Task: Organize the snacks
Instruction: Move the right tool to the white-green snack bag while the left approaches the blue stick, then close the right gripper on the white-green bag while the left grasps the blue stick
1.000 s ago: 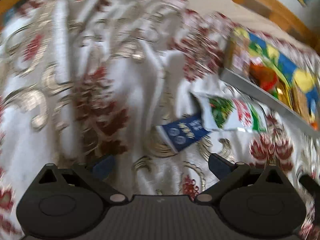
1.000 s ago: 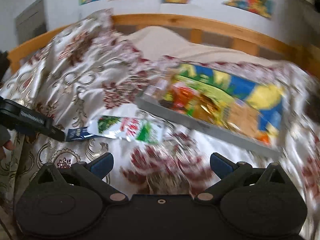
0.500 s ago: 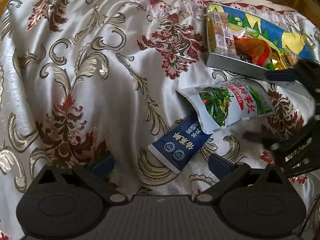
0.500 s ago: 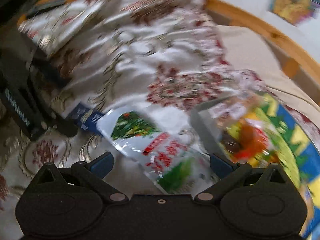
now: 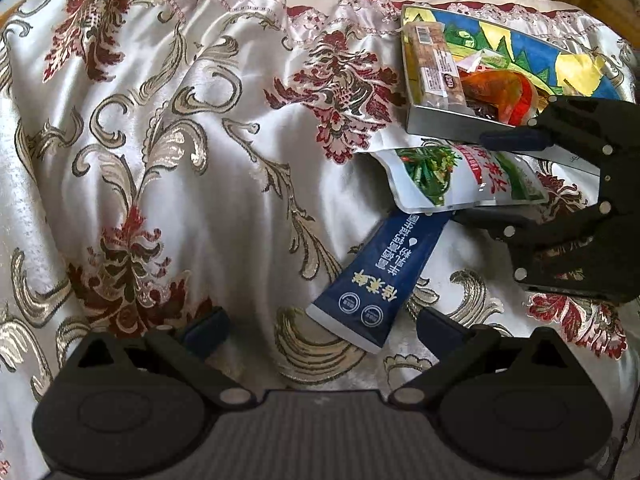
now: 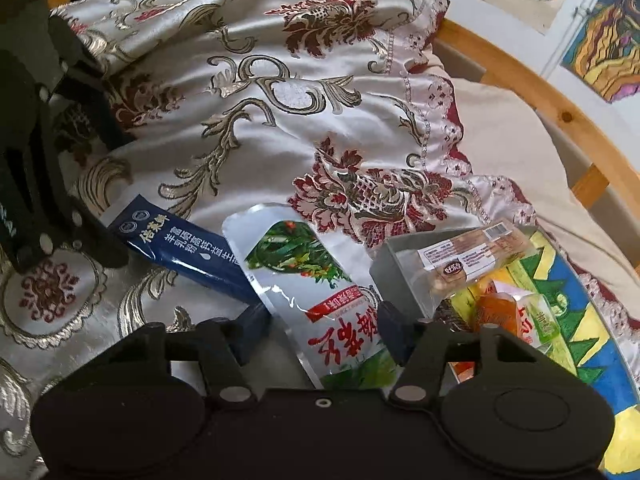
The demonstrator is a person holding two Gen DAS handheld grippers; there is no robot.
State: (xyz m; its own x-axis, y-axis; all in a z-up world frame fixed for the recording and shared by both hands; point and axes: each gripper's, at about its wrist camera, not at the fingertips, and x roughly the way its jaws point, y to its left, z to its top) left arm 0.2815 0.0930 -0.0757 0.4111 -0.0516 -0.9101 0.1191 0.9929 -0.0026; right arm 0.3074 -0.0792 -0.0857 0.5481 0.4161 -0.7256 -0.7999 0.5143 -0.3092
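A white and green snack pouch (image 5: 464, 176) (image 6: 320, 292) lies on the patterned bedspread, overlapping a dark blue sachet (image 5: 384, 272) (image 6: 180, 248). My right gripper (image 6: 322, 326) (image 5: 476, 178) is open with one finger on either side of the pouch, not closed on it. My left gripper (image 5: 320, 328) is open and empty; the blue sachet's near end lies between its fingers. A grey tray (image 5: 448, 124) (image 6: 394, 260) just beyond the pouch holds a biscuit pack (image 5: 434, 66) (image 6: 472, 256) and an orange packet (image 5: 500, 88) (image 6: 496, 312).
The floral satin bedspread (image 5: 180, 140) is rumpled, with raised folds at the left. A beige pillow (image 6: 508, 152) and the wooden bed frame (image 6: 532, 92) lie behind the tray. A colourful painted sheet (image 6: 568, 320) lines the tray.
My right gripper has come down and forward to straddle the white and green pouch. My left gripper has moved closer to the blue sachet. The snacks have not shifted.
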